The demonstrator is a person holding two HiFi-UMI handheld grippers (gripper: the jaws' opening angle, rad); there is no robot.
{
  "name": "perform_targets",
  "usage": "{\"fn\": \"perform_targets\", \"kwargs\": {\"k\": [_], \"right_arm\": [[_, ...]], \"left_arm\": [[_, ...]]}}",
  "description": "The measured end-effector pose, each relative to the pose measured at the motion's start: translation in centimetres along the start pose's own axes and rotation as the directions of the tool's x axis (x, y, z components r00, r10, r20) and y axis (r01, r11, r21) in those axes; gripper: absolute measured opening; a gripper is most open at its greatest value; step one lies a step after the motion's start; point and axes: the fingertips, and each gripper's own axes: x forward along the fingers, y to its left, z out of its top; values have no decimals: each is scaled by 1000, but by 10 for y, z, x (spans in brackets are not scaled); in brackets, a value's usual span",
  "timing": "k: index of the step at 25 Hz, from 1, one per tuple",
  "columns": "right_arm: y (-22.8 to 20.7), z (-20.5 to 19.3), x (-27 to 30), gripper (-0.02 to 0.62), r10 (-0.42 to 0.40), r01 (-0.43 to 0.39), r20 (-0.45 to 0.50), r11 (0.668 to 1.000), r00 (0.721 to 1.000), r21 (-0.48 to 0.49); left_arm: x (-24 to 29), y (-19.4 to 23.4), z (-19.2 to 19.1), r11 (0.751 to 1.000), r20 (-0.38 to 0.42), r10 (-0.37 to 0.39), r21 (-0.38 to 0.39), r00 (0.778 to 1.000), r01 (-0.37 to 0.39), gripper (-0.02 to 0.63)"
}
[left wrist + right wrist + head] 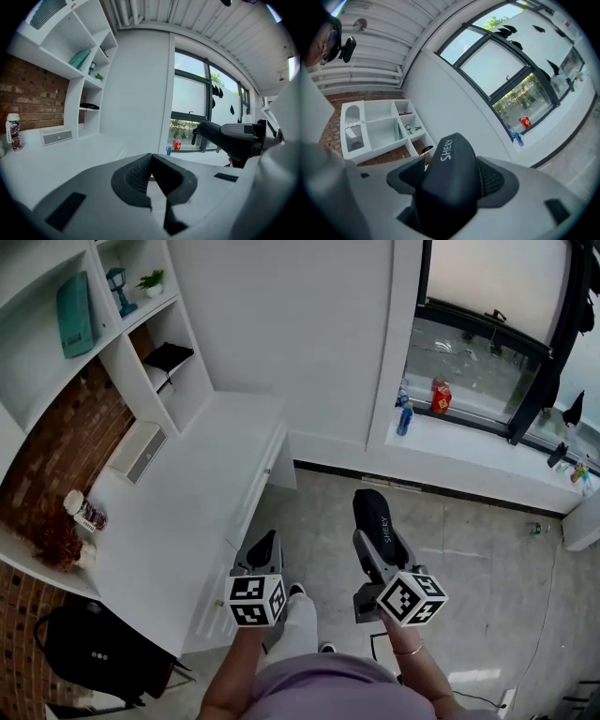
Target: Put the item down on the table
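A black oblong case (pixel 375 517) printed SHERY sticks forward out of my right gripper (pixel 373 557), whose jaws are shut on its sides. It hangs over the floor, right of the white table (pixel 187 512). The right gripper view shows the case (pixel 451 154) filling the gap between the ribbed pads (pixel 494 180) of my right gripper (pixel 451 180). My left gripper (pixel 266 546) hovers by the table's front edge, its jaws together with nothing between them; in its own view my left gripper (pixel 151 161) points across the table top (pixel 70 154), with the case (pixel 225 133) at the right.
White shelving (pixel 141 343) stands on the table's far side, with a teal box (pixel 74 313). A white speaker (pixel 138 451), a bottle (pixel 84 512) and dried red flowers (pixel 58 542) sit on the table. A black bag (pixel 98 652) lies beneath it. Small bottles (pixel 404 416) stand on the window sill.
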Motion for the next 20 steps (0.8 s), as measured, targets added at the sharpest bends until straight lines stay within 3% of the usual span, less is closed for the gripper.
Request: {"fn": "perform_targets", "kwargs": {"k": [11,20], "right_arm": [[-2,24,140,348,-6,6,5,1000,1000,-4],[19,27,243,348,13,-13,-9,999,1000,-38]], "left_arm": [[116,79,43,1000,-3,1,-6,1000,-1,0],[178,143,73,1000,7,0,-11,1000,0,0]]}}
